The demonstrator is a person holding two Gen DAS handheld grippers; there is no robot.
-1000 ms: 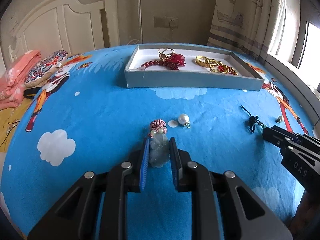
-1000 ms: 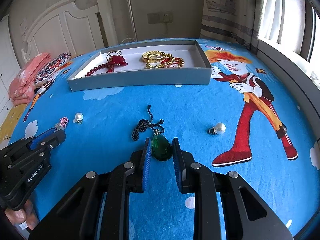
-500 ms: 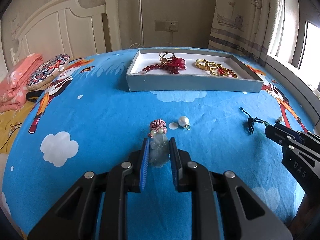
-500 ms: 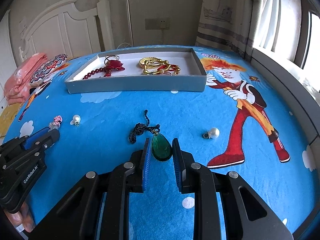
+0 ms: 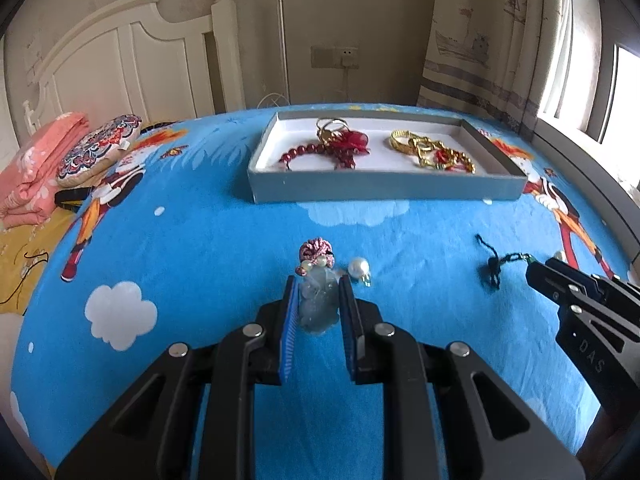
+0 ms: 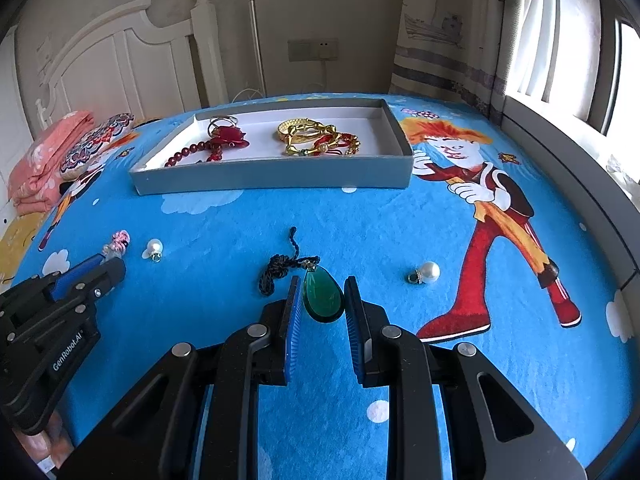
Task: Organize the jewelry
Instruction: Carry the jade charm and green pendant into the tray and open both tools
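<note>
Gripping a pale pendant (image 5: pixel 318 304) in the left gripper (image 5: pixel 318 308) and a green pendant (image 6: pixel 323 298) in the right gripper (image 6: pixel 322 304), both clenched; next appears transfer into the tray (image 6: pixel 272 180), upper centre.

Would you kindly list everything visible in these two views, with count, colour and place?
pale jade pendant: one, grey-green with pink knot, between the left fingers
green pendant: one, dark cord, between the right fingers
pearl charms: two, white, on the sheet
tray: one, grey, far side of the bed
red bead string: one, in the tray's left part
gold bracelets: a tangle, in the tray's right part
bedsheet: one, blue cartoon print
folded blanket: one, pink, far left
left gripper: black, shut on the jade
right gripper: black, shut on the green pendant
</note>
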